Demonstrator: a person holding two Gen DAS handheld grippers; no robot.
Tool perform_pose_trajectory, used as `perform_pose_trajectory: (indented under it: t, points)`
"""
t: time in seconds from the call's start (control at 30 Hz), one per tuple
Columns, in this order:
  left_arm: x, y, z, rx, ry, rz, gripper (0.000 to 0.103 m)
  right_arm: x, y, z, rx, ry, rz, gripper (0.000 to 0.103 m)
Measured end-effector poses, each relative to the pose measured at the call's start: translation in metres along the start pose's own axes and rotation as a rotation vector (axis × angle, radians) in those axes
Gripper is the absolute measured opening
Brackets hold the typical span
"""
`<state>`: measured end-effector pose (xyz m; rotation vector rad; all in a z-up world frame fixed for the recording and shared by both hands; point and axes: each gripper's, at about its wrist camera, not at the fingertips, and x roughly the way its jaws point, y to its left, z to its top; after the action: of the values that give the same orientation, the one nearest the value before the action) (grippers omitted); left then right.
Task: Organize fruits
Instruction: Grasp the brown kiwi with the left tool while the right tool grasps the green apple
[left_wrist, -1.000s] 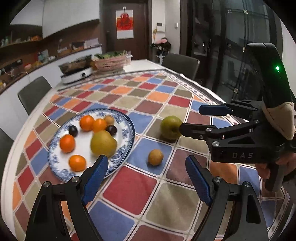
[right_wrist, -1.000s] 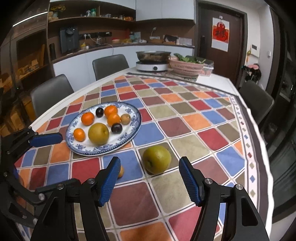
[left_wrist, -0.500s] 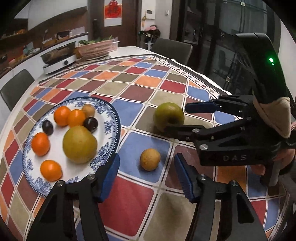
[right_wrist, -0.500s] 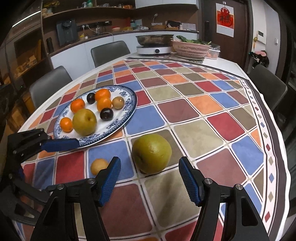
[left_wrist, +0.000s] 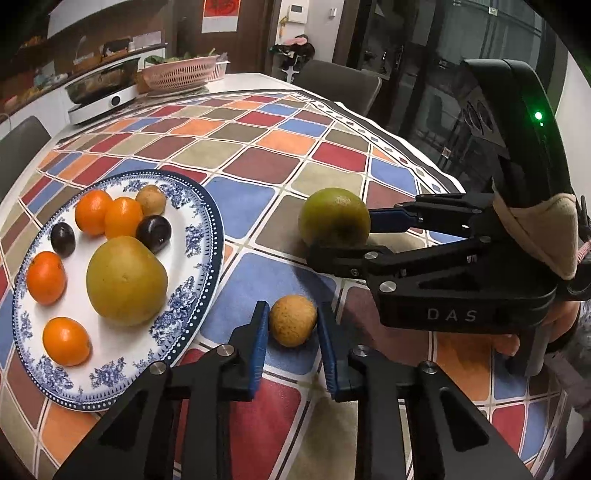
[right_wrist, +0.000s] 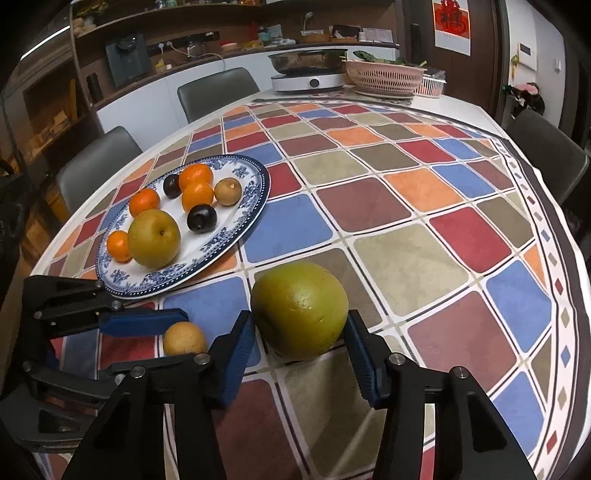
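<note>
A blue-patterned plate (left_wrist: 199, 236) (right_wrist: 255, 192) on the checkered tablecloth holds a large yellow pear (left_wrist: 125, 282), several oranges, two dark plums and a small brown fruit. A small brown fruit (left_wrist: 293, 320) (right_wrist: 184, 338) lies on the cloth between the pads of my left gripper (left_wrist: 291, 328), with small gaps on both sides. A large green fruit (left_wrist: 334, 218) (right_wrist: 301, 310) lies between the pads of my right gripper (right_wrist: 299, 339), which stand close at its sides. Both grippers are open.
At the table's far end stand an electric cooker (right_wrist: 306, 74) and a pink basket (right_wrist: 384, 75). Grey chairs (right_wrist: 218, 90) stand around the table. The table edge runs close on the right (right_wrist: 569, 258).
Both grippers have moved forward and down and narrowed. The small brown fruit now sits between the left pads, and the green fruit between the right pads.
</note>
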<state>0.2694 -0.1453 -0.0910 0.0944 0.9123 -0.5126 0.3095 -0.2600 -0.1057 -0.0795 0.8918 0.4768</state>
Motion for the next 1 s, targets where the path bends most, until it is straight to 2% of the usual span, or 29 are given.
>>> perform_pose_trajectory:
  t: [0.6, 1.0]
  points:
    - [-0.032, 0.0, 0.002, 0.005, -0.075, 0.043, 0.026, -0.006, 0.005, -0.005, 0.015, -0.043, -0.013, 0.049]
    - [-0.08, 0.007, -0.001, -0.047, -0.158, 0.061, 0.026, -0.045, 0.031, 0.0, 0.001, -0.125, -0.036, 0.049]
